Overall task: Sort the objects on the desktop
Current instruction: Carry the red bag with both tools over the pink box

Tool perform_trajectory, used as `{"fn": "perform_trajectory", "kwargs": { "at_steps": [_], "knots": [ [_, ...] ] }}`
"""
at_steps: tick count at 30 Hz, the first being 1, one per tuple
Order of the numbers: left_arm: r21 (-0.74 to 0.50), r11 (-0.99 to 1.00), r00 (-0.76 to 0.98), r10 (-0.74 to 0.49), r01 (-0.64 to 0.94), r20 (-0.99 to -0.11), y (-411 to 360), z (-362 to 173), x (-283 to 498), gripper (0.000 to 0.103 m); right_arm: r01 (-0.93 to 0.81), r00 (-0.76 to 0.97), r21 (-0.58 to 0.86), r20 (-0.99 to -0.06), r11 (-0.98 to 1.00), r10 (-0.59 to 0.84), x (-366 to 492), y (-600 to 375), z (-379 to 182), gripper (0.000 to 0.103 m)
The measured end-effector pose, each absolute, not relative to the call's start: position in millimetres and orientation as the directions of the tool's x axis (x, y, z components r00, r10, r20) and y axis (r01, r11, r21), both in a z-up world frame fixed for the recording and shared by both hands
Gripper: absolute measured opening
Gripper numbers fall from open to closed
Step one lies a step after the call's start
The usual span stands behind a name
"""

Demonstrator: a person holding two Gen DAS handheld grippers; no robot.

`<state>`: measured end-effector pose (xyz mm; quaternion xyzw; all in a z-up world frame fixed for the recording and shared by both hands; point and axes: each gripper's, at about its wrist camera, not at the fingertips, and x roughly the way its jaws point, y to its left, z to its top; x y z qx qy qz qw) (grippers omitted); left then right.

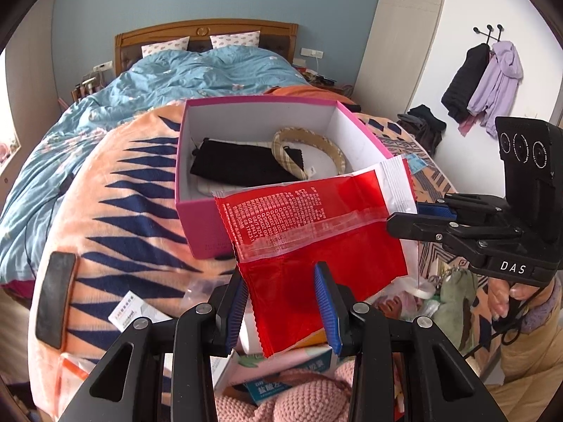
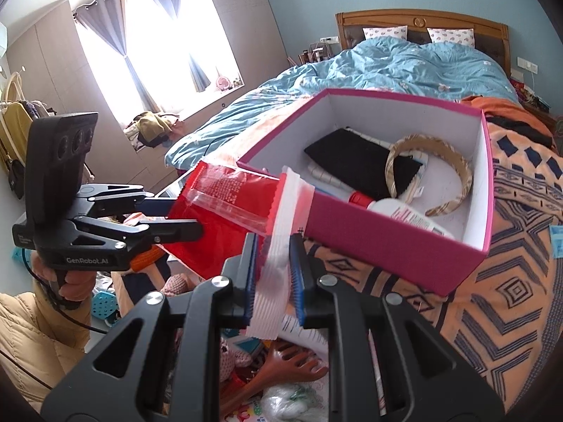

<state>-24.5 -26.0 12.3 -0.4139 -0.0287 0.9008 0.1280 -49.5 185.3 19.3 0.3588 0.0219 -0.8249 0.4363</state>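
Observation:
A red translucent packet (image 1: 299,232) (image 2: 225,211) with white crimped ends hangs in the air in front of the pink box (image 1: 197,232) (image 2: 387,246). My right gripper (image 2: 274,277) (image 1: 408,212) is shut on one white end. The packet's red lower end sits between the blue pads of my left gripper (image 1: 279,274) (image 2: 186,218), which press on it. The open box lies on an orange patterned blanket and holds a black pouch (image 1: 239,165) (image 2: 348,165), a beige headband (image 1: 316,140) (image 2: 457,172) and a white tube with a red cap (image 2: 404,211).
Loose clutter lies below the grippers: a pink knitted item (image 1: 299,397), a medicine carton (image 1: 281,383), a brown hand-shaped scratcher (image 2: 281,369). A flat black object (image 1: 54,299) rests on the blanket at left. Behind the box is a bed with a blue duvet (image 1: 176,70).

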Motion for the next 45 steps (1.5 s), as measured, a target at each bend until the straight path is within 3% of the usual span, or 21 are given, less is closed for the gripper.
{"fn": "perform_trajectory", "kwargs": {
  "at_steps": [16, 25, 43, 45],
  "knots": [
    [-0.138, -0.970, -0.643, 0.238, -0.202, -0.728, -30, 27, -50, 0.038, 0.738, -0.391, 0.259, -0.588, -0.623, -0.708, -69, 176, 35, 0.020],
    [-0.131, -0.969, -0.632, 0.236, -0.208, -0.738, -25, 26, -65, 0.038, 0.734, -0.387, 0.264, -0.595, -0.626, -0.705, -84, 169, 34, 0.011],
    [-0.124, -0.977, -0.604, 0.203, -0.171, -0.771, -28, 10, -76, 0.035, 0.658, -0.421, 0.260, -0.651, -0.706, -0.632, -114, 180, 10, 0.011],
    [-0.121, -0.977, -0.610, 0.204, -0.175, -0.766, -28, 13, -76, 0.032, 0.666, -0.407, 0.284, -0.636, -0.690, -0.655, -115, 182, 11, 0.007]
  ]
}}
